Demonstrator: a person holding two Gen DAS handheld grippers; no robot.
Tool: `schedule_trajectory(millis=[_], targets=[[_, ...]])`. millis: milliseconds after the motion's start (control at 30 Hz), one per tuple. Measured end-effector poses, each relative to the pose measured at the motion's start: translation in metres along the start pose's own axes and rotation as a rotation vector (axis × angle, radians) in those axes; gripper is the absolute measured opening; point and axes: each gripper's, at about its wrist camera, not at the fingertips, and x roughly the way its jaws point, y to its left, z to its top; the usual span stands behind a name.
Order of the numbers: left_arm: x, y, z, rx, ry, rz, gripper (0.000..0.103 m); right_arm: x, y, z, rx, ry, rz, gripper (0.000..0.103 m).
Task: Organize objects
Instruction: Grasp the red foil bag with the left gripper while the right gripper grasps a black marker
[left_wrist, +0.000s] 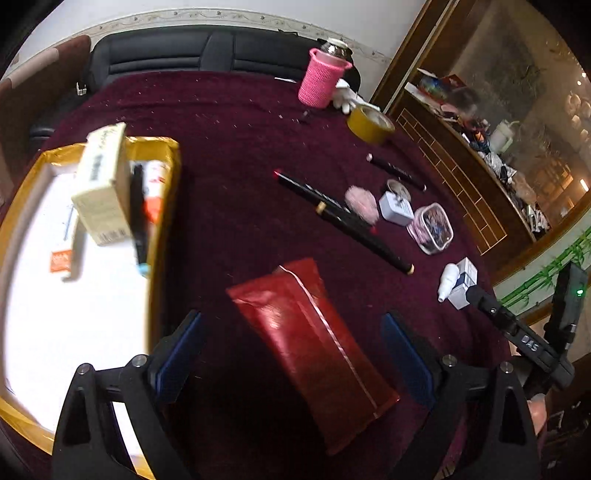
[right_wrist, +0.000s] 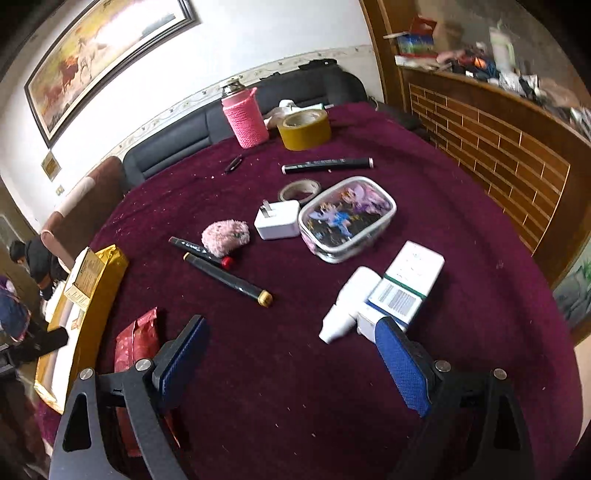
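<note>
Little legible lettering among the items on the desk.
White characters reading roughly "D4S" stand on the black device (left_wrist: 528, 341) at the right edge of the left wrist view. Print on the cream carton (left_wrist: 103, 184), the orange label (left_wrist: 61, 261) in the yellow box, the markers and the white-and-blue medicine box (right_wrist: 402, 288) is too blurred or small to read.
</note>
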Motion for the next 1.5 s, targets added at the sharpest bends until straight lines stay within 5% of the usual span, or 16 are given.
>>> schedule_trajectory(millis=[200, 467, 500, 567, 600, 767, 1033, 1167, 1300, 1367, 1400, 1433, 1500], targets=[[0.017, -0.010, -0.022, 0.020, 0.032, 0.073, 0.094, 0.005, 0.003, 0.001, -0.058, 0.003, 0.030, 0.094], [0.010, 0.000, -0.035, -0.035, 0.037, 0.086, 0.094, 0.079, 0.087, 0.031, -0.364, 0.124, 0.016, 0.091], [0.008, 0.001, -0.036, -0.036, 0.037, 0.087, 0.094, 0.090, 0.093, 0.033, -0.386, 0.143, -0.001, 0.087], [0.007, 0.004, -0.038, -0.040, 0.044, 0.085, 0.094, 0.113, 0.100, 0.033, -0.416, 0.186, -0.045, 0.046], [0.006, 0.007, -0.039, -0.043, 0.046, 0.084, 0.094, 0.122, 0.101, 0.032, -0.418, 0.218, -0.050, 0.035], [0.016, 0.012, -0.040, -0.058, 0.062, 0.090, 0.094, 0.112, 0.098, 0.015, -0.431, 0.260, 0.019, 0.018], [0.047, -0.010, -0.036, -0.023, 0.096, 0.145, 0.095, 0.105, 0.097, 0.008, -0.416, 0.283, 0.015, 0.017], [0.060, -0.016, -0.034, -0.019, 0.098, 0.155, 0.103, 0.111, 0.105, 0.012, -0.404, 0.275, 0.015, 0.026], [0.076, -0.038, -0.038, 0.125, 0.041, 0.259, 0.103, 0.113, 0.107, 0.011, -0.401, 0.253, 0.013, 0.033], [0.073, -0.049, -0.041, 0.188, 0.010, 0.240, 0.084, 0.115, 0.114, 0.008, -0.430, 0.240, 0.000, 0.041], [0.068, -0.049, -0.040, 0.194, 0.003, 0.210, 0.061, 0.115, 0.118, 0.006, -0.451, 0.230, -0.016, 0.042], [0.064, -0.048, -0.040, 0.190, 0.005, 0.166, 0.050, 0.114, 0.121, 0.004, -0.475, 0.218, -0.027, 0.039], [0.057, -0.043, -0.040, 0.179, 0.010, 0.120, 0.046, 0.113, 0.122, 0.003, -0.481, 0.223, -0.011, 0.024]])
